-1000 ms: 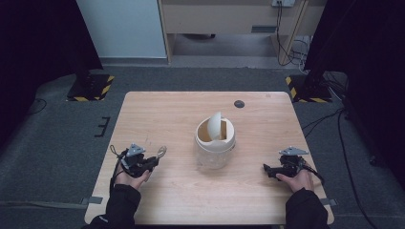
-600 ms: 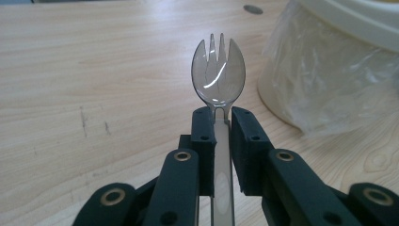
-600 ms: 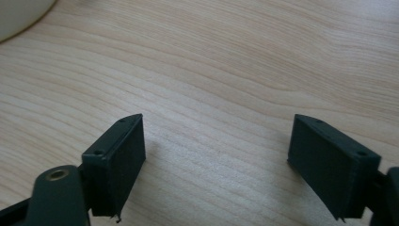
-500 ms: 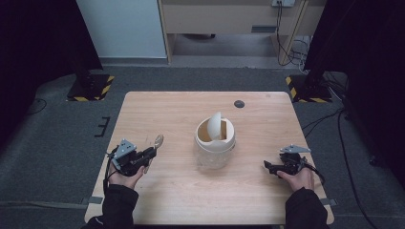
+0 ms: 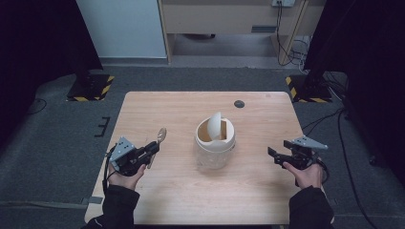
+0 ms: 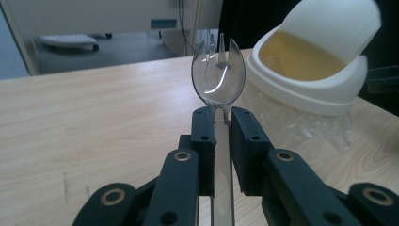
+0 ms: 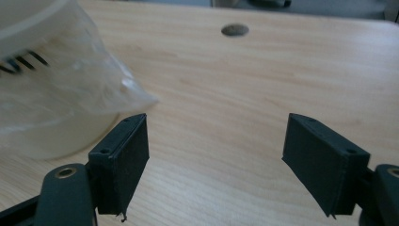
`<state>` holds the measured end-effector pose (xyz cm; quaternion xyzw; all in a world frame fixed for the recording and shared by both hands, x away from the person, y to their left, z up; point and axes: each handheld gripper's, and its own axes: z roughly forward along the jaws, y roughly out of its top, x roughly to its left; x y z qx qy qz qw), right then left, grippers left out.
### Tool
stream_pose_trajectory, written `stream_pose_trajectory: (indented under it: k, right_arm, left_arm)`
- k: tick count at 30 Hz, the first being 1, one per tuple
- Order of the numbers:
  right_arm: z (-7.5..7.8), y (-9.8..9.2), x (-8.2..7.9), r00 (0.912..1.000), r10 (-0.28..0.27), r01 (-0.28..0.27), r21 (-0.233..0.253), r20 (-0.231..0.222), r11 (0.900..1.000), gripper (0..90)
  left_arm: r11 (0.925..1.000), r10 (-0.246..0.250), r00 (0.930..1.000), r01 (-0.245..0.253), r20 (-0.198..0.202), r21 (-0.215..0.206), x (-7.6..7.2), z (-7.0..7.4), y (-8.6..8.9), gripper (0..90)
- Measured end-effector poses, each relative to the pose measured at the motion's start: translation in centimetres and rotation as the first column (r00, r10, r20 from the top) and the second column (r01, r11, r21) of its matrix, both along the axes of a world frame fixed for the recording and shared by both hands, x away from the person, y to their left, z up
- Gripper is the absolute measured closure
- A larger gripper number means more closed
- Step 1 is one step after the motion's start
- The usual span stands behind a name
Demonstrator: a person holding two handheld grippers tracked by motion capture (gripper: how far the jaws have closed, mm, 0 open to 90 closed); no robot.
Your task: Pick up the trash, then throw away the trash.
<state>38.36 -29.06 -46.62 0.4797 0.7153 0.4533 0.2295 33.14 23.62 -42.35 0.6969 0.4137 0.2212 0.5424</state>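
A clear plastic spork (image 6: 218,80) stands up between the jaws of my left gripper (image 6: 219,129), which is shut on its handle. In the high view the left gripper (image 5: 152,149) is at the table's left, with the spork (image 5: 160,137) pointing away toward the far right. A small cream bin (image 5: 215,138) with a tilted swing lid and a clear liner stands mid-table; it appears at the right of the left gripper view as the bin (image 6: 315,61). My right gripper (image 5: 273,156) rests at the table's right, open with nothing between its jaws (image 7: 216,165), the bin (image 7: 51,94) to its left.
The wooden table (image 5: 181,109) has a round cable hole (image 5: 239,103) near its far edge. Grey carpet surrounds the table, with yellow-black striped stand bases (image 5: 90,86) at both far corners and cables on the floor at the right.
My left gripper has swung with the spork so its head points more toward the far side and the bin. The right gripper has barely moved.
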Motion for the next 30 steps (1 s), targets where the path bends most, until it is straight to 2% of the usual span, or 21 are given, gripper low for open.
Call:
stream_pose_trajectory:
  k: [1, 3, 4, 5, 6, 10, 11, 12, 13, 14, 15, 16, 21, 22, 23, 24, 26, 27, 28, 29, 30]
  right_arm:
    - [0.5, 0.0, -0.1, 0.9999, 0.002, -0.002, 0.01, 0.014, 1.0, 23.2]
    - [1.5, 0.0, -0.3, 0.9988, 0.003, -0.005, 0.034, 0.048, 0.999, 23.8]
    - [1.5, 0.0, -0.3, 0.9988, 0.003, -0.005, 0.034, 0.048, 0.999, 23.8]
    - [2.4, 0.1, -0.5, 0.997, 0.004, -0.009, 0.058, 0.077, 0.998, 24.1]
    - [2.4, 0.1, -0.5, 0.997, 0.004, -0.009, 0.058, 0.077, 0.998, 24.1]
    - [4.2, 0.7, -1.0, 0.9911, 0.018, -0.029, 0.077, 0.132, 0.997, 24.4]
    - [5.2, 1.0, -1.3, 0.9871, 0.03, -0.044, 0.086, 0.158, 0.995, 24.5]
    - [5.2, 1.0, -1.3, 0.9871, 0.03, -0.044, 0.086, 0.158, 0.995, 24.5]
    - [6.1, 1.4, -1.6, 0.9814, 0.041, -0.061, 0.1, 0.188, 0.993, 24.8]
    - [6.1, 1.4, -1.6, 0.9814, 0.041, -0.061, 0.1, 0.188, 0.993, 24.8]
    - [7.2, 1.9, -1.9, 0.9755, 0.051, -0.078, 0.121, 0.214, 0.99, 25.0]
    - [7.2, 1.9, -1.9, 0.9755, 0.051, -0.078, 0.121, 0.214, 0.99, 25.0]
    - [9.9, 3.1, -2.8, 0.9567, 0.066, -0.122, 0.185, 0.283, 0.975, 27.0]
    - [9.9, 3.1, -2.8, 0.9567, 0.066, -0.122, 0.185, 0.283, 0.975, 27.0]
    - [10.8, 3.6, -3.2, 0.9489, 0.074, -0.142, 0.204, 0.307, 0.969, 28.1]
    - [10.8, 3.6, -3.2, 0.9489, 0.074, -0.142, 0.204, 0.307, 0.969, 28.1]
    - [12.0, 4.4, -3.7, 0.9359, 0.085, -0.171, 0.23, 0.342, 0.958, 30.5]
    - [12.4, 4.7, -3.9, 0.9333, 0.089, -0.183, 0.246, 0.348, 0.952, 31.1]
    - [12.7, 5.0, -4.0, 0.9284, 0.097, -0.198, 0.255, 0.359, 0.947, 31.7]
    - [13.1, 5.4, -4.2, 0.9242, 0.106, -0.212, 0.26, 0.367, 0.942, 32.3]
    - [13.1, 5.4, -4.2, 0.9242, 0.106, -0.212, 0.26, 0.367, 0.942, 32.3]
  left_arm:
    - [0.9999, -0.01, 0.9997, 0.01, 0.022, -0.007, -0.2, 0.4, -0.3, 79.6]
    - [0.9997, -0.022, 0.9988, 0.023, 0.044, -0.006, -0.5, 0.8, -0.6, 79.6]
    - [0.9997, -0.022, 0.9988, 0.023, 0.044, -0.006, -0.5, 0.8, -0.6, 79.6]
    - [0.9994, -0.033, 0.9972, 0.034, 0.067, -0.004, -0.7, 1.2, -0.9, 79.6]
    - [0.9994, -0.033, 0.9972, 0.034, 0.067, -0.004, -0.7, 1.2, -0.9, 79.6]
    - [0.9979, -0.062, 0.9932, 0.063, 0.098, -0.01, -1.2, 2.0, -1.6, 79.6]
    - [0.9969, -0.076, 0.9915, 0.077, 0.106, -0.015, -1.4, 2.4, -2.0, 79.6]
    - [0.9969, -0.076, 0.9915, 0.077, 0.106, -0.015, -1.4, 2.4, -2.0, 79.6]
    - [0.9956, -0.09, 0.9886, 0.092, 0.121, -0.017, -1.6, 2.8, -2.4, 79.6]
    - [0.9956, -0.09, 0.9886, 0.092, 0.121, -0.017, -1.6, 2.8, -2.4, 79.6]
    - [0.9949, -0.097, 0.9869, 0.1, 0.129, -0.017, -1.6, 3.1, -2.7, 79.6]
    - [0.9946, -0.099, 0.9856, 0.103, 0.137, -0.016, -1.7, 3.2, -2.8, 79.6]
    - [0.9923, -0.12, 0.9752, 0.124, 0.186, -0.009, -2.1, 4.3, -3.6, 79.6]
    - [0.9923, -0.12, 0.9752, 0.124, 0.186, -0.009, -2.1, 4.3, -3.6, 79.6]
    - [0.992, -0.122, 0.9718, 0.126, 0.202, -0.008, -2.0, 4.6, -3.9, 79.6]
    - [0.992, -0.122, 0.9718, 0.126, 0.202, -0.008, -2.0, 4.6, -3.9, 79.6]
    - [0.9918, -0.124, 0.9687, 0.128, 0.215, -0.004, -2.0, 4.9, -4.2, 79.6]
    - [0.9907, -0.131, 0.9651, 0.136, 0.226, -0.005, -2.0, 5.1, -4.7, 79.6]
    - [0.9907, -0.131, 0.9651, 0.136, 0.226, -0.005, -2.0, 5.1, -4.7, 79.6]
    - [0.9886, -0.144, 0.9589, 0.15, 0.244, -0.006, -2.1, 5.4, -5.3, 79.7]
    - [0.9886, -0.144, 0.9589, 0.15, 0.244, -0.006, -2.1, 5.4, -5.3, 79.6]
